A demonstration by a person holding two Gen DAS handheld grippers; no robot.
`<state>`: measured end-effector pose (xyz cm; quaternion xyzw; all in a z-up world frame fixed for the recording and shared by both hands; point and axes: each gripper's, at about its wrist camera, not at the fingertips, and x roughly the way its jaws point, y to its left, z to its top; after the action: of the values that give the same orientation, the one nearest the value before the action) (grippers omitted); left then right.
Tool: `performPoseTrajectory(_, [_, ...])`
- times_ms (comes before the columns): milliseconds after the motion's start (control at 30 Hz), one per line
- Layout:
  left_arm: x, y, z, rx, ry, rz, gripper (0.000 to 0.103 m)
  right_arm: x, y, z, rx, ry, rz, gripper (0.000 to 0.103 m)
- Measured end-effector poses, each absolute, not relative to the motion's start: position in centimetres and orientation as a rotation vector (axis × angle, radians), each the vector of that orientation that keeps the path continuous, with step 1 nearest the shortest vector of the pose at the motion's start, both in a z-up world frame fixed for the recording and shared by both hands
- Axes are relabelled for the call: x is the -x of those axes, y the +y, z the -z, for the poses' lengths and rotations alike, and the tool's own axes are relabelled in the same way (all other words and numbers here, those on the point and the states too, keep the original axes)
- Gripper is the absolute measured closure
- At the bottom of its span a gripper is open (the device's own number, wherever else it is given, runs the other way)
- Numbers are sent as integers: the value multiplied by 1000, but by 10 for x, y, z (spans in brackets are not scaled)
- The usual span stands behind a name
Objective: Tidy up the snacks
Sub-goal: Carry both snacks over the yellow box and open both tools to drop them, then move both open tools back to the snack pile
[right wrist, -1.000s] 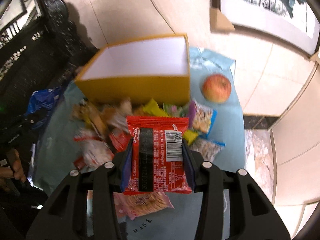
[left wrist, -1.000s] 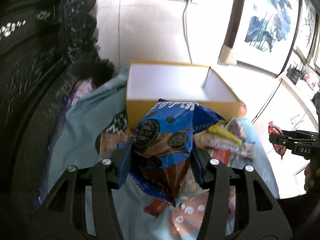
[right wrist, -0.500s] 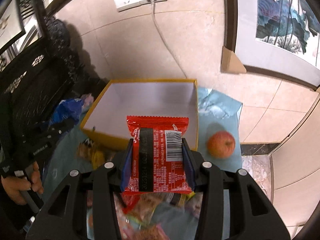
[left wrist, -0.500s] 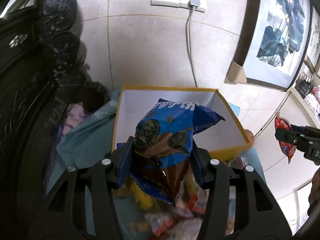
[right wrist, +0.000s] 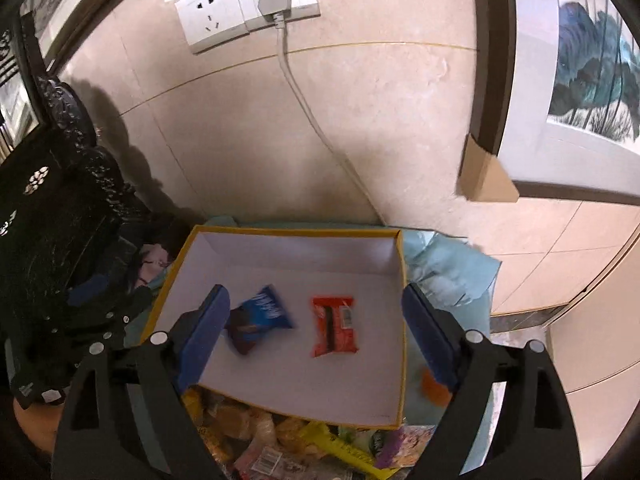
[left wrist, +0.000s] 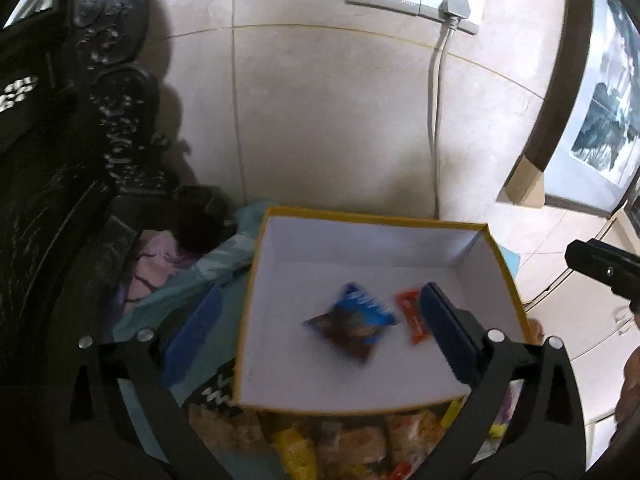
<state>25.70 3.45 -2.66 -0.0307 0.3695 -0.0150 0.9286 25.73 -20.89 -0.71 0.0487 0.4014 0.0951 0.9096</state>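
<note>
A yellow box with a white inside stands against the wall on a teal cloth. In it lie a blue cookie bag and, to its right, a red packet. My left gripper hovers over the box's near left part, its jaws opening wide and touching nothing. The right wrist view shows the same box with the blue bag and the red packet lying loose. My right gripper hangs above them, its jaws also opening, with nothing pressed between the pads.
A pile of mixed snack packets lies in front of the box. An apple sits right of it on the teal cloth. Dark carved furniture stands at the left. A plugged cable hangs behind, and a framed painting leans at the right.
Both grippers moved forward from the snack pile to above the box. Both opened. The blue bag left the left gripper and the red packet left the right; both now lie in the box.
</note>
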Motion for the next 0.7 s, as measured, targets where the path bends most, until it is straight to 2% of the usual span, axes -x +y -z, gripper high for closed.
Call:
performPoseTrajectory(200, [-194,38,48,35,754,43,3,-193,-212,48,-97,915,-224,15])
performPoseTrajectory(433, [-111,28,103,-75,858,98,3,-96,-209,115,-87,1064,-238,15])
performPoseTrajectory(600, [-74,30,130,-81,893,117,3,-55,-195,147,-25,1115,-291,15])
performPoseTrajectory(667, [-64,32,140,-88,915,117,3,-42,-185,155,50,1103,-332,11])
performPoseTrajectory(700, [-61,32,146,-97,925,117,3,-37,-181,159,85,1098,-346,5])
